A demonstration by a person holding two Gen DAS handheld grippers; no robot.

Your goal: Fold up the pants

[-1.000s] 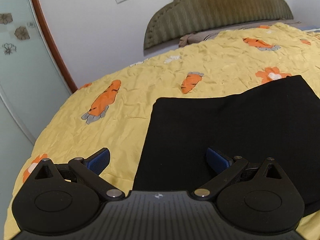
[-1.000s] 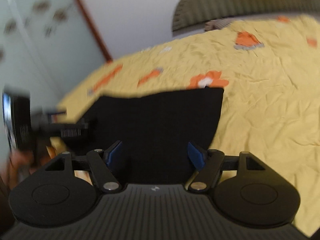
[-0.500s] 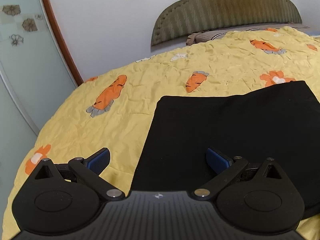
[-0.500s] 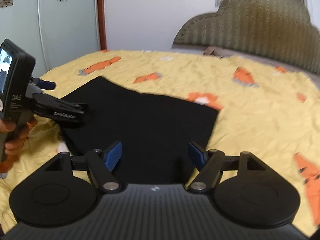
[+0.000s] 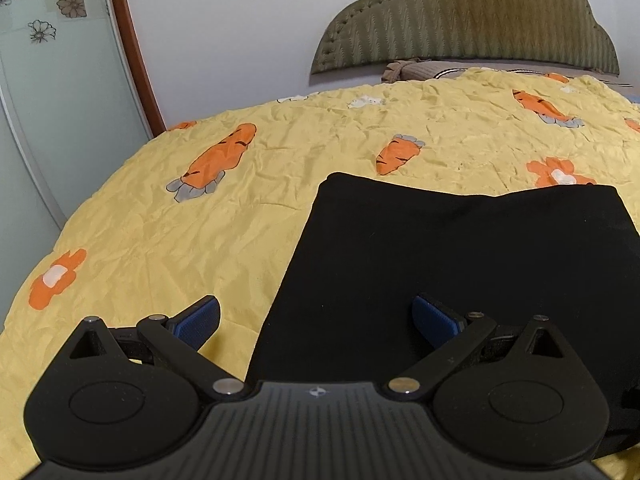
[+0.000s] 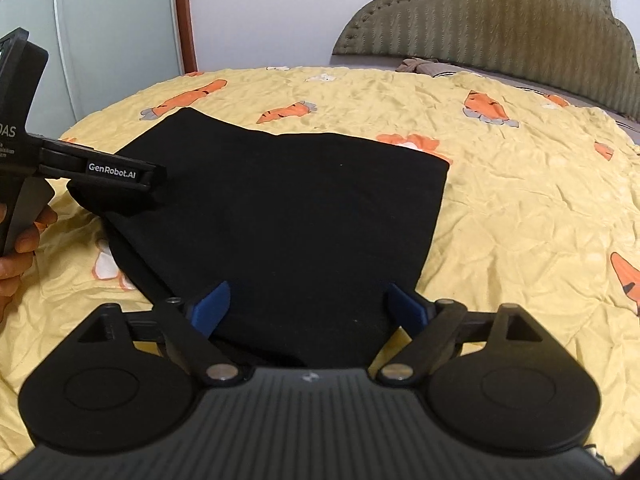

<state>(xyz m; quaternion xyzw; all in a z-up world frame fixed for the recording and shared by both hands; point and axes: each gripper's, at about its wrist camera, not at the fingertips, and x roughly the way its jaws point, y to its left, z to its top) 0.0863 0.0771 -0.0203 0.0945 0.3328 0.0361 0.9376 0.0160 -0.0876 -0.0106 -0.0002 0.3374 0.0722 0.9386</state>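
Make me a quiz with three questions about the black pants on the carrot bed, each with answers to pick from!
1. Where do the folded black pants lie?
A. on the yellow carrot-print bedspread
B. on the floor
C. on a wooden chair

2. What colour are the pads on the gripper fingers?
A. red
B. blue
C. white

3. How does the right gripper stand?
A. shut on the pants
B. shut on a pillow
C. open, holding nothing

Answers:
1. A, as yellow carrot-print cloth shows on all sides of the pants.
2. B, as both wrist views show blue pads at the fingertips.
3. C, as its fingers are spread wide above the pants; the left gripper is open too.
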